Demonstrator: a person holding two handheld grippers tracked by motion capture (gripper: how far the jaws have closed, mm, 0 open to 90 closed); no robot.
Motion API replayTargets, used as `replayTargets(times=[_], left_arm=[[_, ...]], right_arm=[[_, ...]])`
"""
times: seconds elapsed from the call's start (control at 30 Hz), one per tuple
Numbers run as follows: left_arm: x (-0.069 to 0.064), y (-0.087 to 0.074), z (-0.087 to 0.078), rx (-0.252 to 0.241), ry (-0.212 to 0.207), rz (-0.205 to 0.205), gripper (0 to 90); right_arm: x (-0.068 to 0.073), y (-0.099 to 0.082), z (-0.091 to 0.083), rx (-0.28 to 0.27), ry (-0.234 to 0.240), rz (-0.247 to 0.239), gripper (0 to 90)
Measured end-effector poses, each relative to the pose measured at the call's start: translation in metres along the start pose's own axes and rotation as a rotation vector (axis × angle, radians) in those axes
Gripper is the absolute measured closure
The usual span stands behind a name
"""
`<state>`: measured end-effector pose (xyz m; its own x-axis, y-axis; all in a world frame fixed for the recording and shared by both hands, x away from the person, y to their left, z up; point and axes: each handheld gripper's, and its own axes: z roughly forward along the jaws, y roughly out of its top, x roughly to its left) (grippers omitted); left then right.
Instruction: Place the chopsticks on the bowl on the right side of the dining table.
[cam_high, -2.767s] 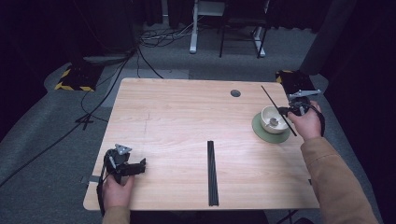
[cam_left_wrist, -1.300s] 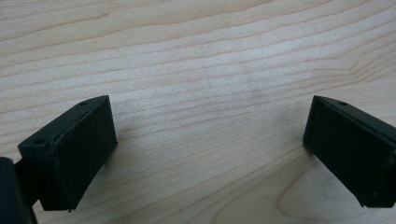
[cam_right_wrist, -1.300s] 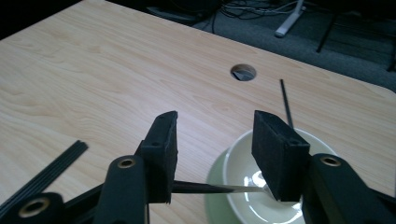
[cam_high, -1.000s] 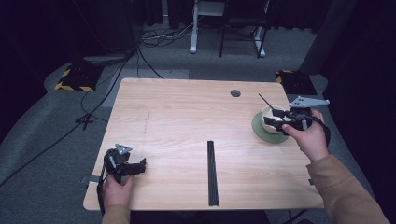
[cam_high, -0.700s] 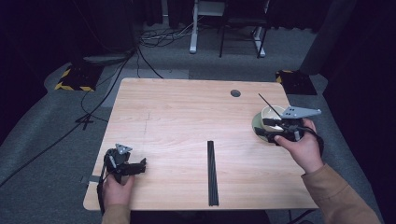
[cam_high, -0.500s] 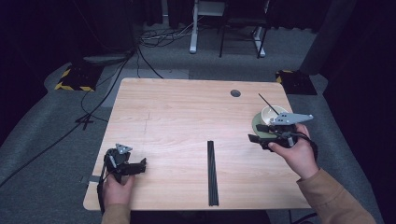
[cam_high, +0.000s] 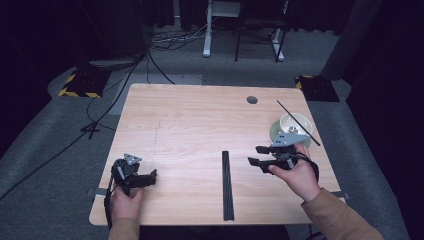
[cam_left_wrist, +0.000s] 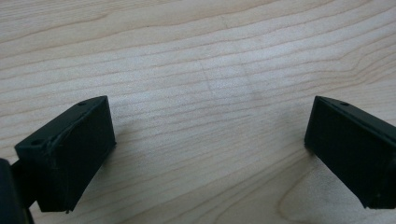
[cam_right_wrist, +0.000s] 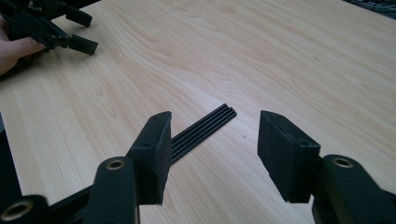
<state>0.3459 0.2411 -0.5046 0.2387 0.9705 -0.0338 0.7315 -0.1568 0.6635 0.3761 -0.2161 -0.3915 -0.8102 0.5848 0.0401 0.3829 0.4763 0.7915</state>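
A bundle of black rods (cam_high: 228, 185) lies lengthwise near the front middle of the wooden table (cam_high: 200, 120); its far end (cam_right_wrist: 205, 128) lies just ahead of my right jaws. My right gripper (cam_high: 256, 156) hovers right of the rods, open and empty, pointing left at them. One more black rod (cam_high: 298, 123) rests across a pale bowl (cam_high: 295, 125) on a green plate (cam_high: 274, 133) at the right edge. My left gripper (cam_high: 150, 177) rests at the front left, open, with bare wood between its jaws (cam_left_wrist: 210, 140).
A round cable hole (cam_high: 252, 100) sits near the table's far edge. Black-and-yellow floor blocks (cam_high: 80, 82) and cables (cam_high: 100, 115) lie on the carpet beyond the left side. Desk legs (cam_high: 240, 30) stand behind. The left hand and its gripper (cam_right_wrist: 46, 28) appear far off in the right gripper view.
My right gripper has left the bowl, moving left and toward the table's front edge and sinking, and now faces the rod bundle. The single rod stays on the bowl. The left gripper kept still.
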Motion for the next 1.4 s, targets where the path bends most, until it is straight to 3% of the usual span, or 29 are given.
replayTargets(times=[0.4, 0.57, 0.87, 1.4], left_arm=[[0.000, 0.000, 0.000, 0.001, 0.000, 0.000, 1.9], [0.000, 0.000, 0.000, 0.000, 0.001, 0.001, 1.9], [0.000, 0.000, 0.000, 0.001, -0.003, -0.002, 1.9], [0.000, 0.000, 0.000, 0.000, 0.000, 0.001, 1.9]], right_arm=[[0.009, -0.013, 0.027, 0.012, 0.016, -0.005, 44.7], [0.014, -0.024, 0.041, 0.011, 0.025, -0.030, 43.5], [0.019, -0.041, 0.058, 0.033, 0.049, -0.007, 42.5], [0.029, -0.058, 0.077, 0.044, 0.051, 0.010, 38.6]])
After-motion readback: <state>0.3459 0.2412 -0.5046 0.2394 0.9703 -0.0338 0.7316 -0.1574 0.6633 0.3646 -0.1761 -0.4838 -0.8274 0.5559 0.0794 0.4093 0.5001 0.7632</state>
